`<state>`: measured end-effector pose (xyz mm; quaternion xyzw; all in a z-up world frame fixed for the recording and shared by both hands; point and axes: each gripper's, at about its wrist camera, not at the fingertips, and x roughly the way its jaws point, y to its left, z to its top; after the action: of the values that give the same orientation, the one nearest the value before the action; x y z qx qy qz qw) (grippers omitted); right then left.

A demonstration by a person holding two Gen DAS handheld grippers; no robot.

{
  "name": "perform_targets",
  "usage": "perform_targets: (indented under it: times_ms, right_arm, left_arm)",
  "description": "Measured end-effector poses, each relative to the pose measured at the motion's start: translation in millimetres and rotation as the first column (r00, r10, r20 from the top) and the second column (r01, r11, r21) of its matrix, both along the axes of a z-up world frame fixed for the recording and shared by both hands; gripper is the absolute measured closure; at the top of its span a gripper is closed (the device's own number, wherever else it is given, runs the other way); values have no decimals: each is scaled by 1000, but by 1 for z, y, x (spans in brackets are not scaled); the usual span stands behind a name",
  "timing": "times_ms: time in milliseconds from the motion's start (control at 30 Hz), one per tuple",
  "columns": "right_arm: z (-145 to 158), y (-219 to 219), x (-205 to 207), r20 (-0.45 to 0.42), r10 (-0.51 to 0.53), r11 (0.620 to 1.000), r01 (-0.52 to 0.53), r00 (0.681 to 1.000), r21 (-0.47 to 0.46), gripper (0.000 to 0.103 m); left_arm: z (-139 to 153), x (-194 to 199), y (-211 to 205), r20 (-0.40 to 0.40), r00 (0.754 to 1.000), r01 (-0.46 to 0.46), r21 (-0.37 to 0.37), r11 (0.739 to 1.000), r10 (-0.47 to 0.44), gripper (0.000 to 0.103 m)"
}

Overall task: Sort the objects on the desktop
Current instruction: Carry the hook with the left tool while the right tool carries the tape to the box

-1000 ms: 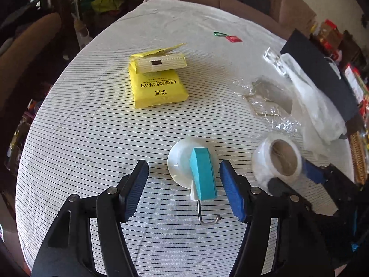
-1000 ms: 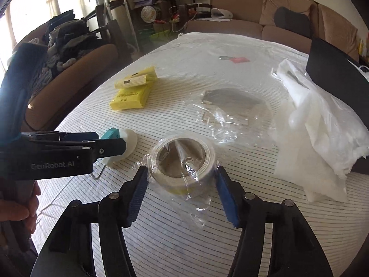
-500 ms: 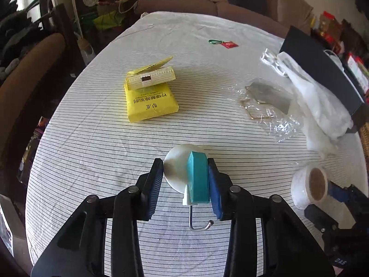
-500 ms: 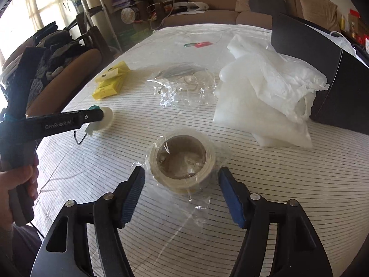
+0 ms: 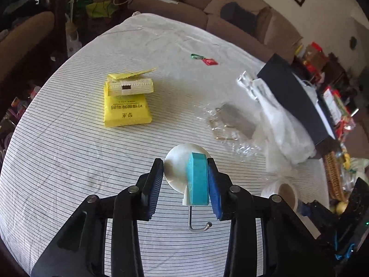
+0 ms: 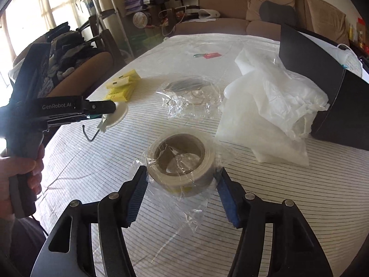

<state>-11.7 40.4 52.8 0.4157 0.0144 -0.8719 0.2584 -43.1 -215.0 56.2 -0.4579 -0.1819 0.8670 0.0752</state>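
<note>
On the striped surface (image 5: 69, 166), the left gripper (image 5: 185, 184) clamps the hook (image 5: 196, 180); the right gripper (image 6: 182, 194) has just been closing, its jaws hugging the tape (image 6: 182, 161). Lift both slowly and keep them level.

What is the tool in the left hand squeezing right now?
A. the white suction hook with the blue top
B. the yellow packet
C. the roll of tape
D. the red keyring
A. In the left wrist view the left tool has its pads closed on the suction hook, with the metal hook hanging below; the yellow packet lies far off on the tablecloth.
</note>
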Motion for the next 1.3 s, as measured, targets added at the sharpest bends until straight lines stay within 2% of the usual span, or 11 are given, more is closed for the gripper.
perform_targets:
  times_ms: [200, 367, 567, 700, 867, 1033, 1200, 1300]
  right_arm:
    - [51, 37, 14, -40, -17, 997, 15, 999, -70, 42]
    - [99, 89, 2, -68, -77, 993, 70, 995, -96, 42]
    - [144, 155, -42, -127, -168, 986, 164, 978, -41, 42]
    - [154, 188, -96, -122, -204, 978, 207, 971, 7, 42]
    - [136, 203, -183, -57, -193, 974, 198, 980, 109, 42]
    - [90, 199, -260, 61, -165, 971, 151, 984, 184, 42]
    - [54, 195, -297, 127, -146, 966, 113, 981, 234, 42]
    - [35, 198, -308, 238, -145, 966, 86, 960, 244, 42]
  left_arm:
    - [28, 9, 13, -54, 997, 61, 34, 998, -59, 68]
    - [61, 3, 57, -81, 986, 149, 9, 989, -148, 68]
    - [115, -44, 129, -111, 958, 265, 8, 964, -263, 68]
    - [146, -87, 188, -124, 937, 330, 6, 944, -327, 68]
    - [162, -140, 247, -116, 922, 373, 0, 928, -371, 68]
    - [145, -190, 277, -69, 927, 370, 21, 929, -368, 68]
    - [120, -225, 283, -33, 937, 348, 23, 937, -347, 68]
    - [112, -236, 289, -22, 933, 358, -4, 934, -358, 68]
